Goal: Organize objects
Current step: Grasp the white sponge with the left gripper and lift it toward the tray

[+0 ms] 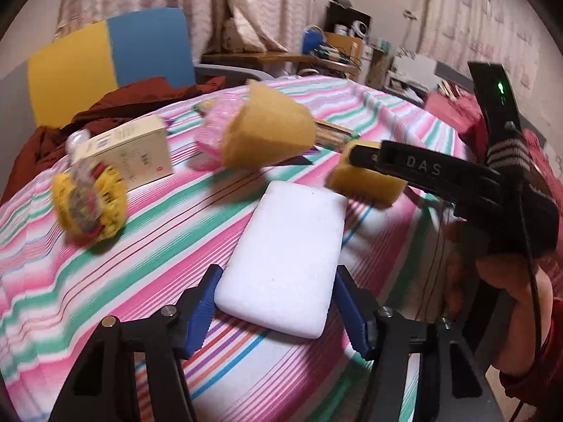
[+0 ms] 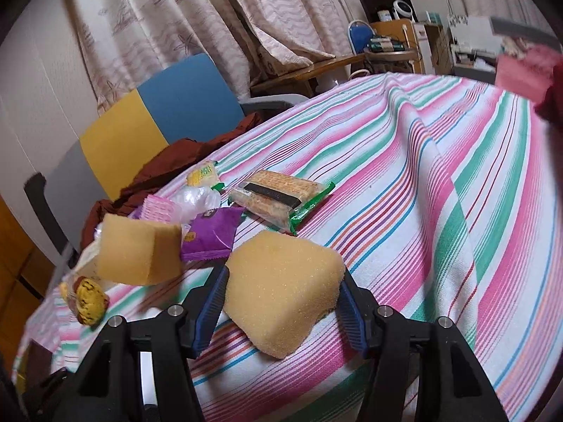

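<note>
My left gripper [image 1: 276,311] is shut on a white foam sponge [image 1: 286,260], held above the striped tablecloth [image 1: 105,274]. My right gripper [image 2: 281,313] is shut on a yellow sponge [image 2: 285,288]; in the left wrist view that sponge [image 1: 366,181] shows at the right gripper's tip, at the right. A second yellow sponge [image 1: 269,130] is blurred above the table centre; it also shows in the right wrist view [image 2: 139,251], at the left.
A cream box [image 1: 135,151], a yellow mesh scrubber [image 1: 89,204] and a pink item [image 1: 214,133] lie at the left. A cracker packet [image 2: 278,198], a purple packet [image 2: 211,234] and a clear bag [image 2: 198,198] lie behind. A blue-yellow chair [image 2: 158,116] holds brown cloth.
</note>
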A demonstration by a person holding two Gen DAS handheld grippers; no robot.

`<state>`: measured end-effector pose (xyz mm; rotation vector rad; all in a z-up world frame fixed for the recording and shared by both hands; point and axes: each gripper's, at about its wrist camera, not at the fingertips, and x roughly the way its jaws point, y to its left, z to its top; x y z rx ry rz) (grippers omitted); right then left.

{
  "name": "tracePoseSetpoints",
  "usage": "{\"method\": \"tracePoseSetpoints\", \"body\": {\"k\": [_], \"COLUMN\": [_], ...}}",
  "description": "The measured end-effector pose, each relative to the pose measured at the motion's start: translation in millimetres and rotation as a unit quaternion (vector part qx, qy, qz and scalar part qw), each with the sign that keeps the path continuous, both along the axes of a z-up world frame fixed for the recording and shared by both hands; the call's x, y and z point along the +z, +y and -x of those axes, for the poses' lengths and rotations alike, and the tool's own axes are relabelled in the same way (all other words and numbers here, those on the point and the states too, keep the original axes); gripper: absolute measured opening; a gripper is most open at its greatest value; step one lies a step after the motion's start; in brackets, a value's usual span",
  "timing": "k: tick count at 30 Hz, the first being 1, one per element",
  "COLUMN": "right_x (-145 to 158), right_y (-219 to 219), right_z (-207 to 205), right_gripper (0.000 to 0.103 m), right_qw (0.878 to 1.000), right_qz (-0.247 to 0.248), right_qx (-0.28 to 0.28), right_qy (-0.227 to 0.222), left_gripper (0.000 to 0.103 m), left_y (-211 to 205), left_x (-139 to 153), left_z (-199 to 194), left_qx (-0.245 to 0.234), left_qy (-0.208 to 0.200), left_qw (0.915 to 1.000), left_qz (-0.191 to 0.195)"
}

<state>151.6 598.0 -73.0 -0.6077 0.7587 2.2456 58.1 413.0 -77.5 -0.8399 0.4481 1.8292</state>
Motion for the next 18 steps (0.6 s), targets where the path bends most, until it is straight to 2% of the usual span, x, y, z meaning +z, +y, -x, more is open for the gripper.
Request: {"method": "tracePoseSetpoints", "body": {"k": [5,9,12,15,18], "right_x": [8.4,15.5,17.5,20.9,20.9], "right_y": [-15.7,-37.0,-47.3,-56.5,-67.9], "right_z": [0.6,6.3,8.2,7.2,4.2], "right_gripper": [0.061,0.061,0.061,0.061,0.061], "right_qw": [0.999,0.995,0.993,0.992,0.993], "right_qz": [-0.042,-0.084,-0.096,-0.099,-0.082], "right_qx": [0.016,0.050,0.061,0.070,0.079], "right_qy": [-0.003,-0.017,-0.028,-0.031,-0.028], "left_gripper": [0.063,0.063,0.063,0.063,0.063], "left_y": [-25.5,-40.3,-48.1,-62.7,-71.0], "left_x": [0.8,1.1,-1.1,-1.8,-1.0], "left_z": [9.4,5.3,2.1,-8.7,-18.8], "left_qx": [0.051,0.069,0.074,0.071,0.063], "left_qy": [-0.024,-0.021,-0.025,-0.008,0.019], "left_qw": [0.9980,0.9968,0.9960,0.9959,0.9969], "left_qz": [-0.029,-0.036,-0.045,-0.055,-0.042]}}
